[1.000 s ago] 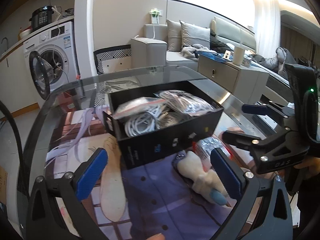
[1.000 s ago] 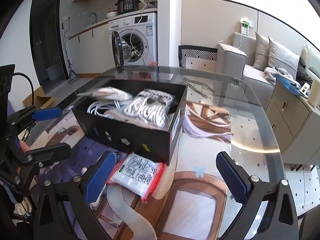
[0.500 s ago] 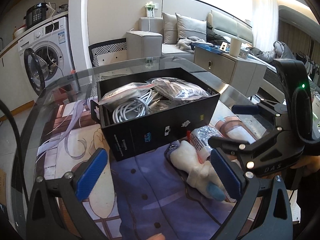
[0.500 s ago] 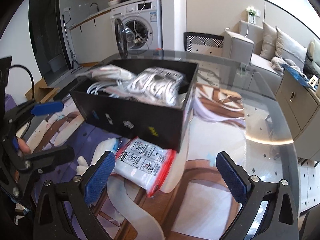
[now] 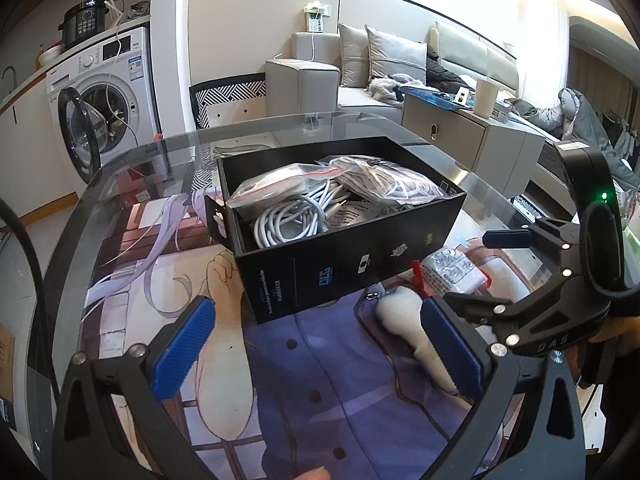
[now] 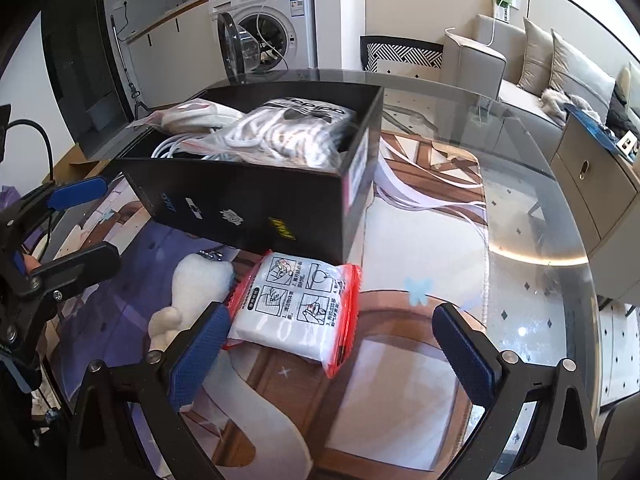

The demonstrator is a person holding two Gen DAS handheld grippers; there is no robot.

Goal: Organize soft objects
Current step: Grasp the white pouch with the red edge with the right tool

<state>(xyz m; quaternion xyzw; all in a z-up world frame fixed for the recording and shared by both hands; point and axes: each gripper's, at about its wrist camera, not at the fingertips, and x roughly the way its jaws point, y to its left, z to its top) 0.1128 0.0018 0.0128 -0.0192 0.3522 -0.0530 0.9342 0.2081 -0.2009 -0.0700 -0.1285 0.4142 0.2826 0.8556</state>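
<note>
A black box (image 5: 352, 264) (image 6: 240, 204) holds bagged white cables (image 5: 292, 220) (image 6: 288, 136) on the glass table. In front of it lie a white plush toy (image 5: 404, 320) (image 6: 192, 292) and a red-edged white packet (image 6: 296, 312) (image 5: 450, 270). My left gripper (image 5: 320, 352) is open and empty, low over the table before the box, with the plush by its right finger. My right gripper (image 6: 332, 356) is open and empty, with the packet between its fingers. It also shows in the left wrist view (image 5: 492, 268). The left one shows at the left in the right wrist view (image 6: 80, 224).
A printed anime mat (image 5: 320, 400) covers the glass table (image 6: 520, 200). A washing machine (image 5: 100, 92), a patterned chair (image 5: 232, 92), a sofa (image 5: 380, 64) and a cabinet (image 6: 592, 184) stand beyond the table.
Both grippers have moved closer to the things in front of the box. The right gripper has come down around the packet. Both stayed open.
</note>
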